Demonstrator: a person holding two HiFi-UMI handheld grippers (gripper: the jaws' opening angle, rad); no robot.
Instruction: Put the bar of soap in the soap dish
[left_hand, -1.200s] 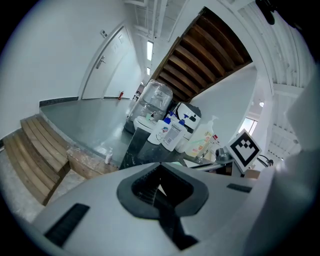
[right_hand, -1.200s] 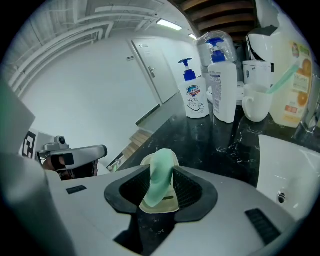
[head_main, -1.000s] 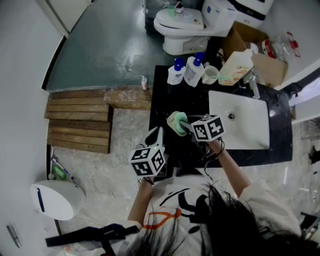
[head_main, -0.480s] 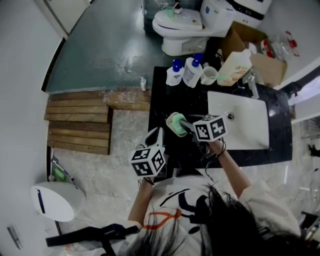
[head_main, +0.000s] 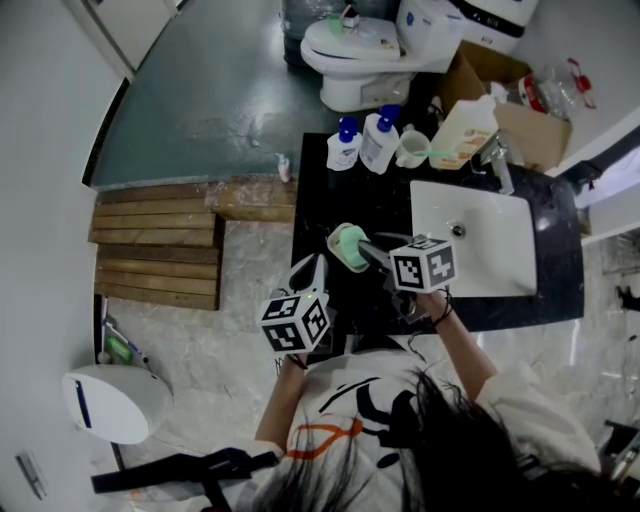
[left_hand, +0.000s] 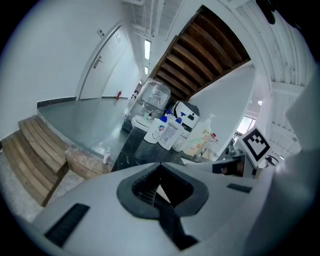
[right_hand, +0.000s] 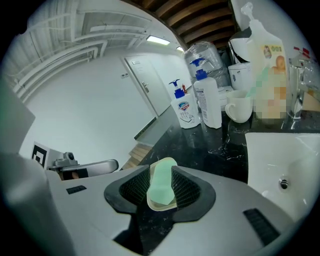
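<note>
Bar of soap (right_hand: 161, 187): pale green with a cream rim at its near end. It sits upright on its edge between the pads of your right tool (right_hand: 161, 176), which is clamped on its two broad faces. From the head view the soap (head_main: 350, 247) hangs above the black desk (head_main: 335, 195), just left of the white sink (head_main: 485, 250). You cannot tell from any view whether the cream rim is part of the bar or a separate piece.

Right tool (head_main: 364, 251): it points toward the desk's left side, and its marker cube sits over the sink's front left corner.

Left tool (left_hand: 160, 169): its jaws are closed together with nothing between them. In the head view you hold it (head_main: 310, 268) near the desk's front left edge, apart from the soap.

At the back of the desk, in a row from left to right:
- two white pump bottles with blue tops (head_main: 346, 146), side by side
- a white mug (head_main: 412, 150), just beside them
- a large cream bottle (head_main: 462, 130)
- a metal tap (head_main: 498, 160), at the sink's back edge

Surroundings: a white toilet (head_main: 360, 48) stands behind the desk. A cardboard box (head_main: 520, 112) sits at the far right. A wooden step (head_main: 160, 245) lies on the floor to the desk's left.
</note>
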